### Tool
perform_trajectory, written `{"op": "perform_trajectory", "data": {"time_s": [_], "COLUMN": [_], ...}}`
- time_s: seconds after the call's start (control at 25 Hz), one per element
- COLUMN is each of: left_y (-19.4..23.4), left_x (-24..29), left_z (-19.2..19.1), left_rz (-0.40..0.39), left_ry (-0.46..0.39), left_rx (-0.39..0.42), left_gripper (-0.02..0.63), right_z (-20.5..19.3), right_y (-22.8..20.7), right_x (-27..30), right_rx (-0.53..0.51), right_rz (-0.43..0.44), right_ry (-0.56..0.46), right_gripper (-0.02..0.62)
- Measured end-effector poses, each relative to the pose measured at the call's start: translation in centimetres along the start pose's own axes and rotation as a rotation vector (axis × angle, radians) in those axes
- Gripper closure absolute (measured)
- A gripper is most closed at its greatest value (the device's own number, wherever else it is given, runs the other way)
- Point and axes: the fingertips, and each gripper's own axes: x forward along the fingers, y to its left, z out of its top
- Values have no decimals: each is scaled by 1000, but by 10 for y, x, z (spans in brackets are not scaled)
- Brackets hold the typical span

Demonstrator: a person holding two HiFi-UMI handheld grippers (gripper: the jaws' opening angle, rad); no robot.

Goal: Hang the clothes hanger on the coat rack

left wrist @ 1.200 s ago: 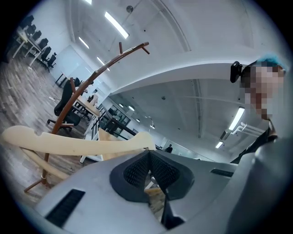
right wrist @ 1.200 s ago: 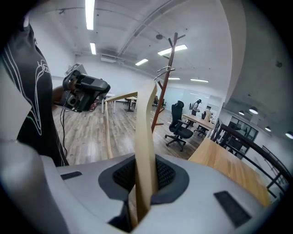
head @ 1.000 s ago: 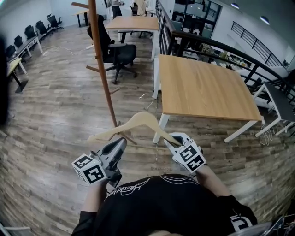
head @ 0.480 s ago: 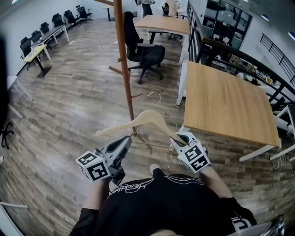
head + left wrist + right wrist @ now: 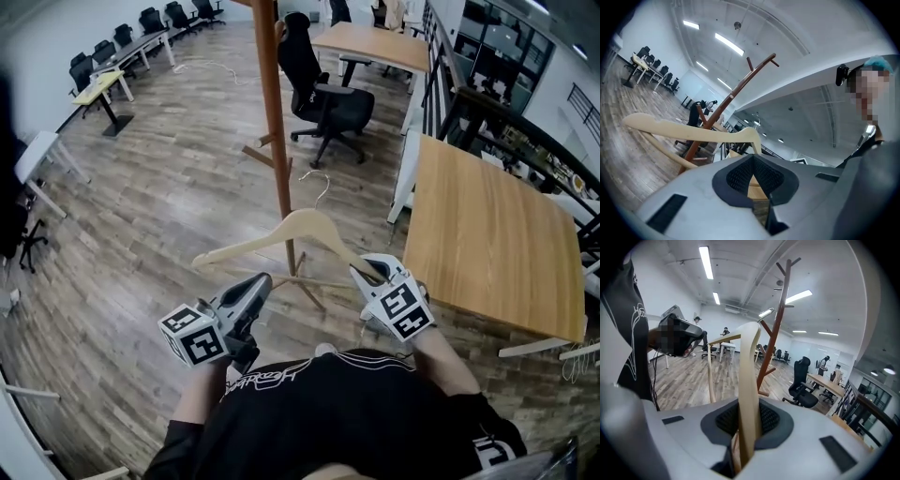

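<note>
Right hand-held gripper (image 5: pixel 371 274) is pinching the end of one arm of the wooden clothes hanger (image 5: pixel 281 232); in the right gripper view (image 5: pixel 748 420) that arm runs up between my two pads, which press against it from both sides. Left hand-held gripper (image 5: pixel 257 287) has its jaws pressed together at the tips with nothing between them, as the left gripper view (image 5: pixel 752 161) shows, and it sits low and near the hanger's other arm (image 5: pixel 693 132); I cannot tell whether it touches the wood. I am holding the hanger in the air above the wood-plank floor (image 5: pixel 159 216), its free arm reaching out to my left and its metal hook (image 5: pixel 320 184) pointing away from me. In the head view the hanger crosses in front of the coat rack (image 5: pixel 272 112), and the hook lies just right of the rack's brown pole, on none of its pegs. A light wooden bench (image 5: pixel 487 244) stands to my right, and a black office chair (image 5: pixel 328 98) stands beyond the rack.
</note>
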Motion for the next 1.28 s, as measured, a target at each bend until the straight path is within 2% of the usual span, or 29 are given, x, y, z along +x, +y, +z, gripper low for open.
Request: {"op": "perform_trajectory", "data": {"time_s": [0.24,0.56,1.28], "left_y": [25,62,111], "left_x": [16,22,37], "left_z": [19,31,30], "left_rz": [54,114,215], "left_ry": [-24,-56,-131], "left_rx": [-21,-36,-92], "left_gripper": [600,600,600], "right_z": [27,52,54], "right_y": [-35,-57,-72], "right_x": [34,80,139], "right_rx": [-34,-72,-137], "right_rz": [27,57,140], "right_ry": [-28,-53,-54], "right_gripper": [518,518,518]}}
